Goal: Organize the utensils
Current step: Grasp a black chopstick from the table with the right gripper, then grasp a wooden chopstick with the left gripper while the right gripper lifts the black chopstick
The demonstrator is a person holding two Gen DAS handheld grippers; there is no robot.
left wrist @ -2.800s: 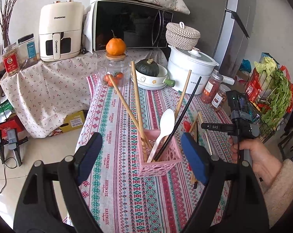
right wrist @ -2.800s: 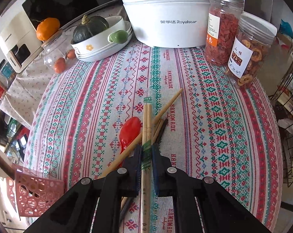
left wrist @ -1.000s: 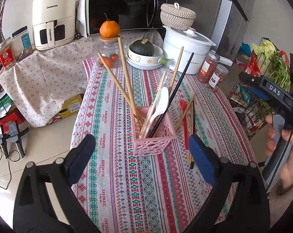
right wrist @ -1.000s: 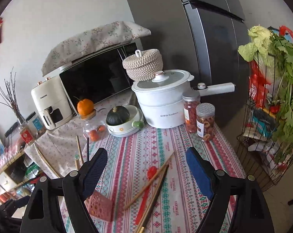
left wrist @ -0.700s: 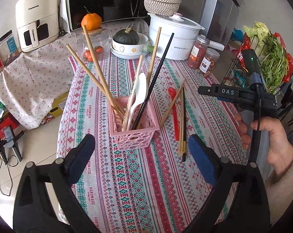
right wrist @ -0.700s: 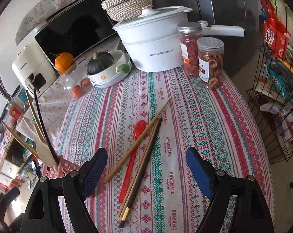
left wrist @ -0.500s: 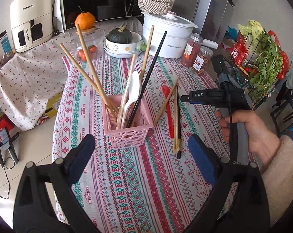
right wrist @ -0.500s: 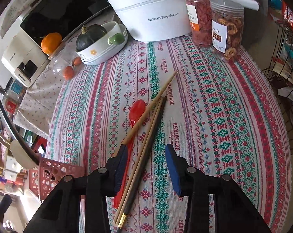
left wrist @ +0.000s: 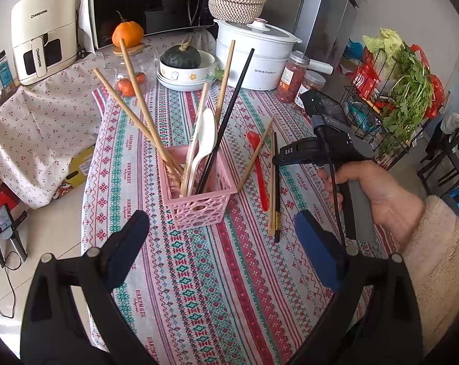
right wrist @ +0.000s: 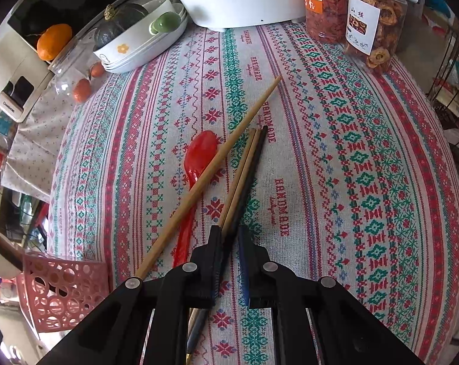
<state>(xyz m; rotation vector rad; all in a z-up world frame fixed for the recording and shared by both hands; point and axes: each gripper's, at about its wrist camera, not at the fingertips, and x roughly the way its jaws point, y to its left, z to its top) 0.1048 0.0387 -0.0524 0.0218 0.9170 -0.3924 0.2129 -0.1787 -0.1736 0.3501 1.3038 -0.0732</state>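
Bamboo and black chopsticks [right wrist: 244, 179]: lower centre, flat on worktop [right wrist: 366, 152], pinched by right tool [right wrist: 229, 261], jaws just closing.
Left tool [left wrist: 222, 243]: spread, empty.
Risk: uneven pinch drops one; red spoon [right wrist: 196, 164] dragged.
Pink basket [left wrist: 199, 188]: crowded, could tip.

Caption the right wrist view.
Right gripper closing on a black chopstick and wooden chopstick beside the red spoon.

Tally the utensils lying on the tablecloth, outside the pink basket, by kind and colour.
Red spoon: 1
Wooden chopsticks: 2
Black chopstick: 1
Total: 4
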